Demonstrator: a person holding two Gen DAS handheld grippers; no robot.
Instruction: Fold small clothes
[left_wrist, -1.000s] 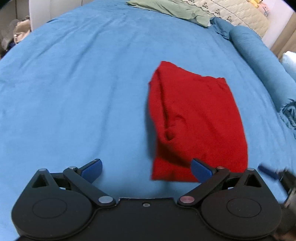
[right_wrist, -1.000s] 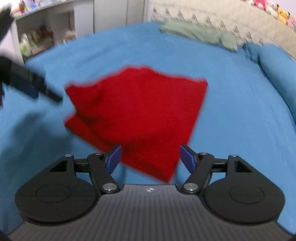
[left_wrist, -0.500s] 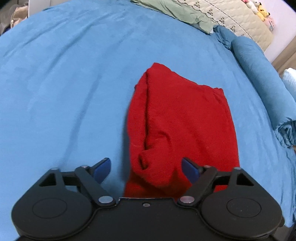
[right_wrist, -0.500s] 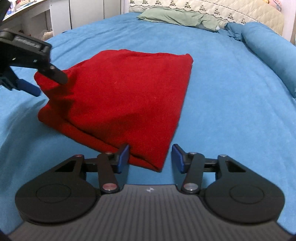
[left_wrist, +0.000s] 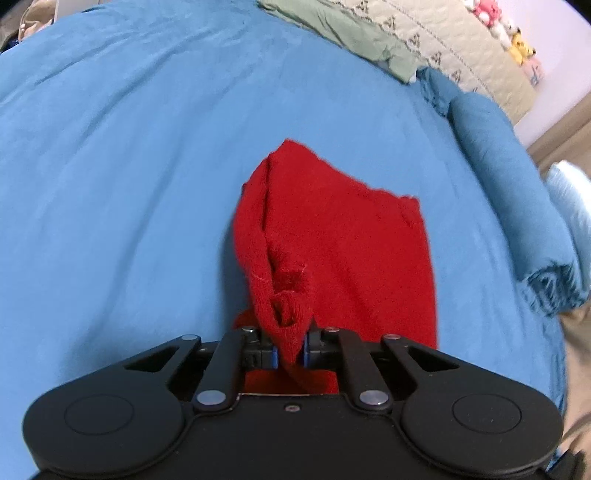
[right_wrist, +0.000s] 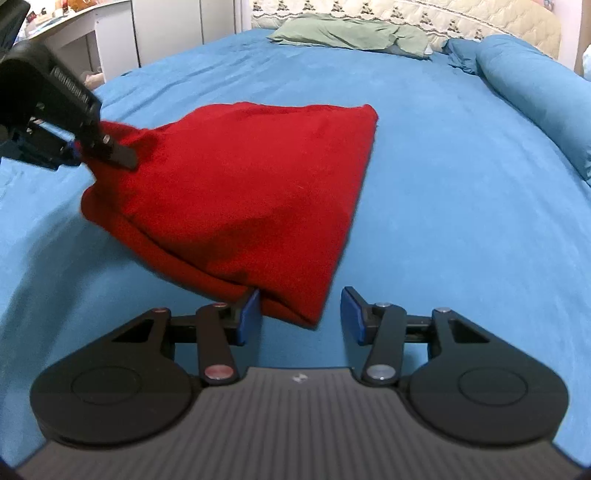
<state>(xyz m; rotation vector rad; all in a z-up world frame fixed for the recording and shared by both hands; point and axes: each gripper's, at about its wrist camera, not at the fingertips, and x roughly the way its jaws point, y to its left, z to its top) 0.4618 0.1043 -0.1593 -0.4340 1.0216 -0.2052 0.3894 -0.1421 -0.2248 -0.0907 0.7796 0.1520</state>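
Left wrist view: the left gripper (left_wrist: 291, 354) is clamping a bunched corner of the red garment (left_wrist: 343, 251), the blue pads pressed tight against the fabric. The rest of the garment is trailing away from it across the blue bedspread (left_wrist: 129, 184). Only this view is showing the stuffed toys (left_wrist: 513, 40) on the quilted headboard (left_wrist: 461, 48).

Right wrist view: the right gripper (right_wrist: 301, 317) is hovering with jaws apart, the garment's (right_wrist: 251, 192) nearest corner lying between its blue pads (right_wrist: 249, 315), touching the left one. Only this view is showing the left gripper (right_wrist: 79, 147) from outside, lifting the garment's far left corner off the bedspread (right_wrist: 461, 203), plus a white cabinet (right_wrist: 166, 33) beyond the bed.

Writing: raised lettering on the left gripper's finger, too blurred to read.

A green cloth (right_wrist: 351, 33) is lying beyond the garment, near the headboard (right_wrist: 480, 22); a rolled blue blanket (right_wrist: 528, 92) is lying right of the garment.
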